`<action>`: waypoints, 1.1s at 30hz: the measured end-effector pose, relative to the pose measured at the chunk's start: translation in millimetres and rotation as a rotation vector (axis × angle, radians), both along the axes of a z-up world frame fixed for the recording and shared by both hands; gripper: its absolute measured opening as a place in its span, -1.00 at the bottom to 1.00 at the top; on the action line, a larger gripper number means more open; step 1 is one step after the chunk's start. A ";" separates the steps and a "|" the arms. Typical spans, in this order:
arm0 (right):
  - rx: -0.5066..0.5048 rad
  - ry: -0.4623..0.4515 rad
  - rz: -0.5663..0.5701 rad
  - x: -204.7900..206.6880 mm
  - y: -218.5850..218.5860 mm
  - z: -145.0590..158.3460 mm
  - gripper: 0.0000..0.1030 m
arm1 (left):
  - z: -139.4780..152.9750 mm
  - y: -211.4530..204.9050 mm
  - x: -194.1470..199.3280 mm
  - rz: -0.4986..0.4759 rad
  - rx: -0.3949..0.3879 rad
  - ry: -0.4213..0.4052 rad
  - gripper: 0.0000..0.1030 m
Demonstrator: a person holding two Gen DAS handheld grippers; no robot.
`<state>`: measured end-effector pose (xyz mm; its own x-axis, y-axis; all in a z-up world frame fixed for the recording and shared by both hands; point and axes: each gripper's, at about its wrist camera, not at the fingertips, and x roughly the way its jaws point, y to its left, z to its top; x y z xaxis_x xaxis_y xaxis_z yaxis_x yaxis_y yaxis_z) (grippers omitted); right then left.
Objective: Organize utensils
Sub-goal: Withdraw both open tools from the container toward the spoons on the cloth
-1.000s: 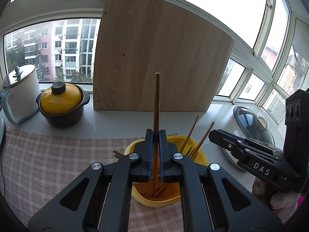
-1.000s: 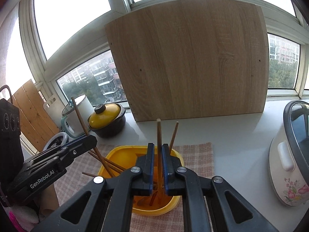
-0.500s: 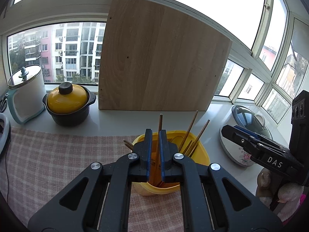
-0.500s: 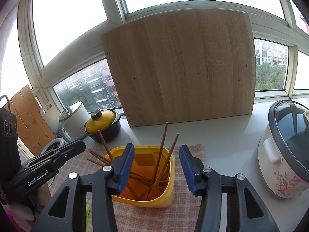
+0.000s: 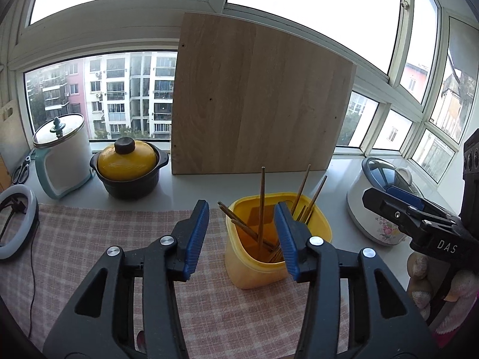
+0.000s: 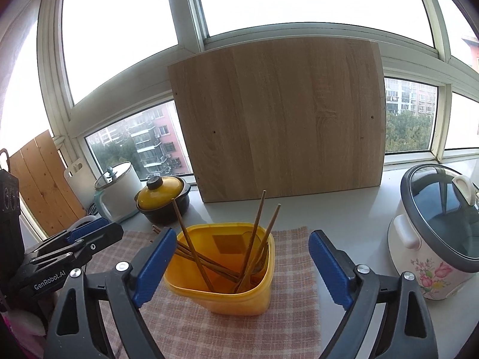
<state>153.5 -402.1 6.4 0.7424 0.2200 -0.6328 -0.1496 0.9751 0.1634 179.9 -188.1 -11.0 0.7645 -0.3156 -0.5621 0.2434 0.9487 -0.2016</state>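
Your left gripper (image 5: 244, 233) has its jaws spread wide and holds nothing; your right gripper (image 6: 241, 264) is likewise agape and empty. Between them, on the pink checked cloth (image 5: 89, 239), stands the yellow holder (image 6: 227, 284), its mouth uncovered. Inside it lean the wooden chopsticks (image 6: 193, 246), some tilted left, some right, one nearly upright (image 5: 262, 206). A metal utensil, possibly a fork, seems to rest among them, though the view is too dim to be sure. Beyond the cloth sit a lidded yellow pot (image 5: 128, 170), a white lidded canister (image 5: 61, 161) and a floral rice cooker (image 6: 434, 233).
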 end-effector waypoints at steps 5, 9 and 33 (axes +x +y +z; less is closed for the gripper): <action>-0.028 -0.030 -0.006 -11.7 7.5 3.2 0.99 | 0.7 11.9 -12.1 0.015 0.016 -0.006 0.05; -0.033 -0.024 0.002 -20.1 11.3 2.6 0.99 | 0.4 22.7 -21.4 0.031 0.026 -0.009 0.15; -0.066 0.035 0.100 -66.4 24.3 -29.3 0.99 | -76.5 110.3 -67.6 0.177 0.102 0.212 0.47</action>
<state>87.2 -377.9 -22.9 0.6962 0.2489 -0.6733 -0.2419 0.9644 0.1064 112.3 -77.8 -87.5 0.6647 -0.1214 -0.7371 0.0351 0.9907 -0.1315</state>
